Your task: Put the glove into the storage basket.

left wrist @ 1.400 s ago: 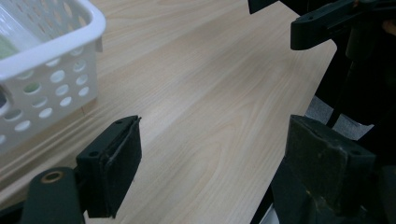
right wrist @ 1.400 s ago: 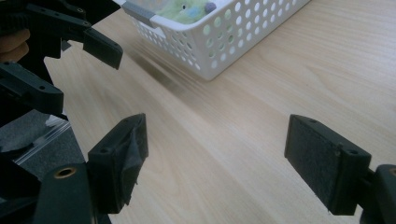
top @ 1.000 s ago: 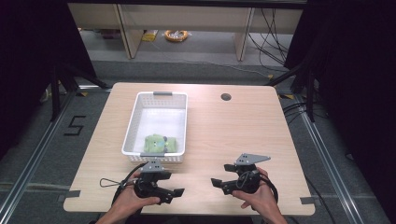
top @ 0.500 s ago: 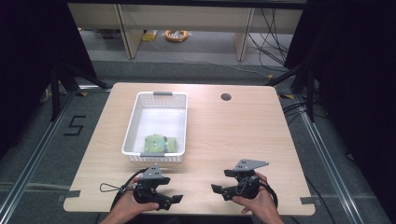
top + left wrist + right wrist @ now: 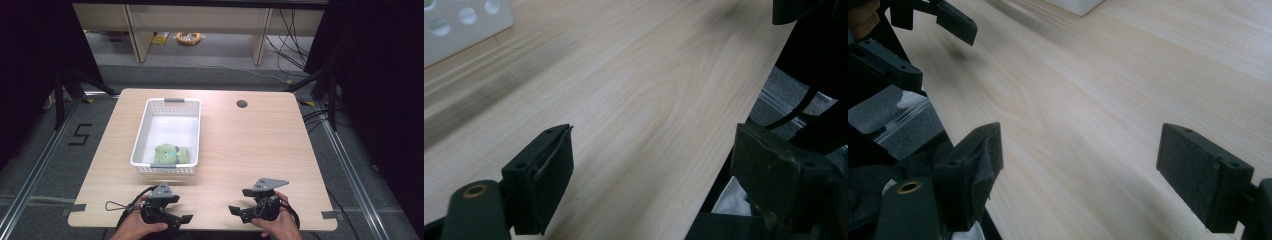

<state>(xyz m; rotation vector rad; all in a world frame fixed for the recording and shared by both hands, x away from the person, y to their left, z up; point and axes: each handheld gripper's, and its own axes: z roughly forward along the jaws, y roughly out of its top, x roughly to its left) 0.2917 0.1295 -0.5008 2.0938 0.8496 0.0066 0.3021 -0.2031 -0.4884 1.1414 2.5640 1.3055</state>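
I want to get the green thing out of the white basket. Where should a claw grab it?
The green thing lies low at the near end of the white basket, close to the near wall. Probably best to come straight down from above, since the walls block the sides, and pinch its raised middle. The left claw is nearest and open.

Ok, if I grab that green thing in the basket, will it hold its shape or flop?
The green thing looks lumpy and crumpled, so it is probably soft and would sag. It seems small beside the basket, so likely light. Lying low and flat, it should not roll.
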